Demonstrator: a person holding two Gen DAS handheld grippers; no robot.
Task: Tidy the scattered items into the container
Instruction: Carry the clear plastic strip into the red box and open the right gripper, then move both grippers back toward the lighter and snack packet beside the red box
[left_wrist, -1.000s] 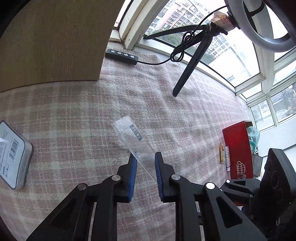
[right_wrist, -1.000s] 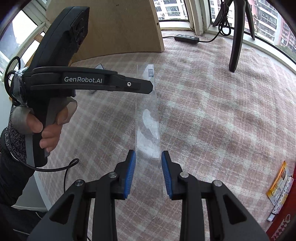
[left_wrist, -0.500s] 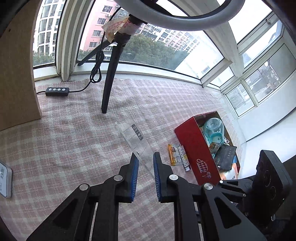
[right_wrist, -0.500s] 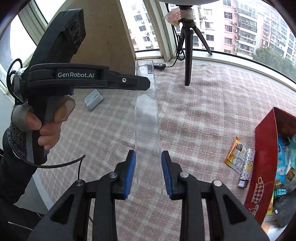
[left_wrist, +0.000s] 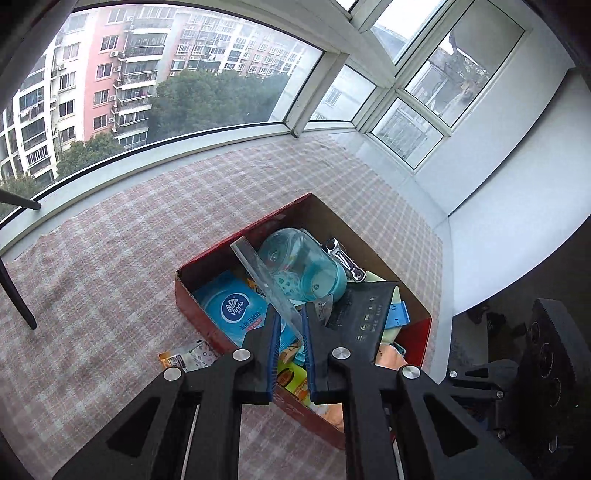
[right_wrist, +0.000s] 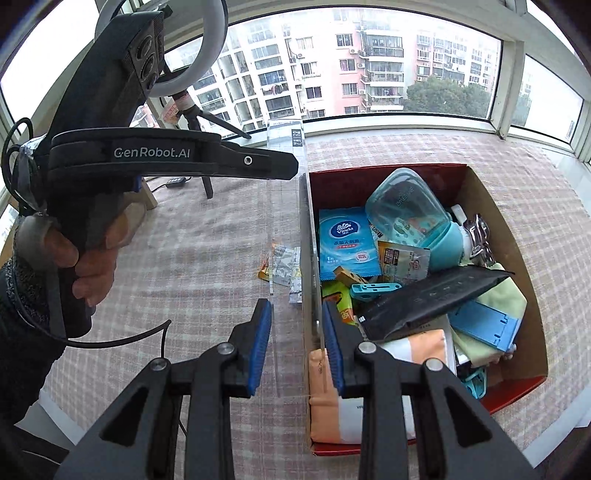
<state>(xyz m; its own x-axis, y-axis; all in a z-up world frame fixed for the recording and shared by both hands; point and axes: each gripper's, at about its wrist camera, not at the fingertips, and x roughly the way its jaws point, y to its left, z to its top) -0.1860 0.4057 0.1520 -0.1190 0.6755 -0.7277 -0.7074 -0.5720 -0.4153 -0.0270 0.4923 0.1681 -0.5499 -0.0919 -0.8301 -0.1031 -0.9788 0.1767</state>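
A long clear ruler (left_wrist: 258, 273) (right_wrist: 286, 206) hangs in the air, carried at both ends. My left gripper (left_wrist: 290, 317) (right_wrist: 291, 168) has the far end edgewise between its blue pads, and its jaws are closing on it. My right gripper (right_wrist: 295, 314) is shut across the width of the near end. The ruler lies along the left wall of the open red box (left_wrist: 243, 234) (right_wrist: 388, 170), partly over its contents. Inside lie a blue bottle (left_wrist: 299, 269) (right_wrist: 406, 210), a blue tissue pack (left_wrist: 232, 310) (right_wrist: 345, 243) and a black pouch (right_wrist: 424, 299).
Small snack packets (left_wrist: 188, 358) (right_wrist: 284, 264) lie on the pink checked cloth (left_wrist: 110, 277) just left of the box. A ring light on a tripod (right_wrist: 199, 122) stands at the back left by the window sill. A person's hand (right_wrist: 92, 251) grips the left handle.
Both grippers have swung the ruler up and to the right, from the open cloth to above the red box. The box now fills both views; the silver tin and the wooden board are gone.
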